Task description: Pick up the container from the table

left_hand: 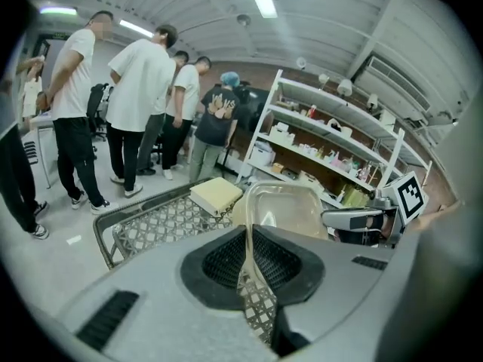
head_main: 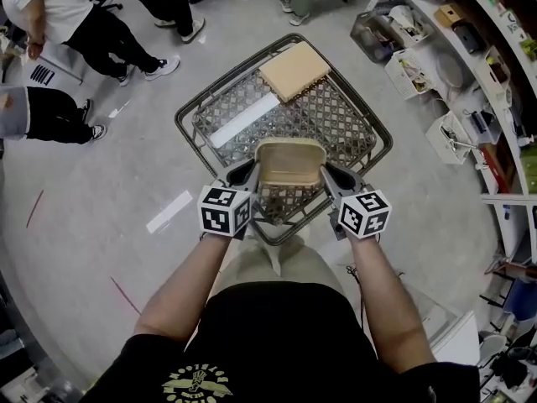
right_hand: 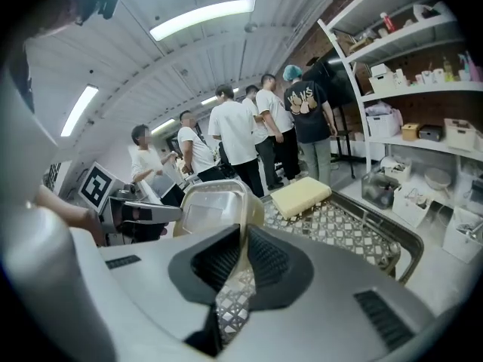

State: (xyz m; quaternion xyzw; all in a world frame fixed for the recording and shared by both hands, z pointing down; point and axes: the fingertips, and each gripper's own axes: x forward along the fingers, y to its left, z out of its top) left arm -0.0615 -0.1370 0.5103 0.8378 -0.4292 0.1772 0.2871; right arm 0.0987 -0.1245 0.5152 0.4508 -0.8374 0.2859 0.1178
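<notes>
Container held by 2 grippers over the near corner of the table.

Left gripper (head_main: 251,175) (left_hand: 249,259): jaws clamped on the left rim of the translucent beige container (head_main: 289,163) (left_hand: 290,213) (right_hand: 214,210), thin wall pinched between the black pads. Right gripper (head_main: 328,175) (right_hand: 243,259): jaws likewise clamped on the opposite rim. The container sits open side up between the 2 marker cubes, raised off the wire-mesh table (head_main: 188,122). On the mesh, further away: 1 pale yellow block (head_main: 294,70) at the far corner and 1 white strip (head_main: 243,121) lying flat. Several people stand beyond the table; shelves (head_main: 470,65) run along the right.
</notes>
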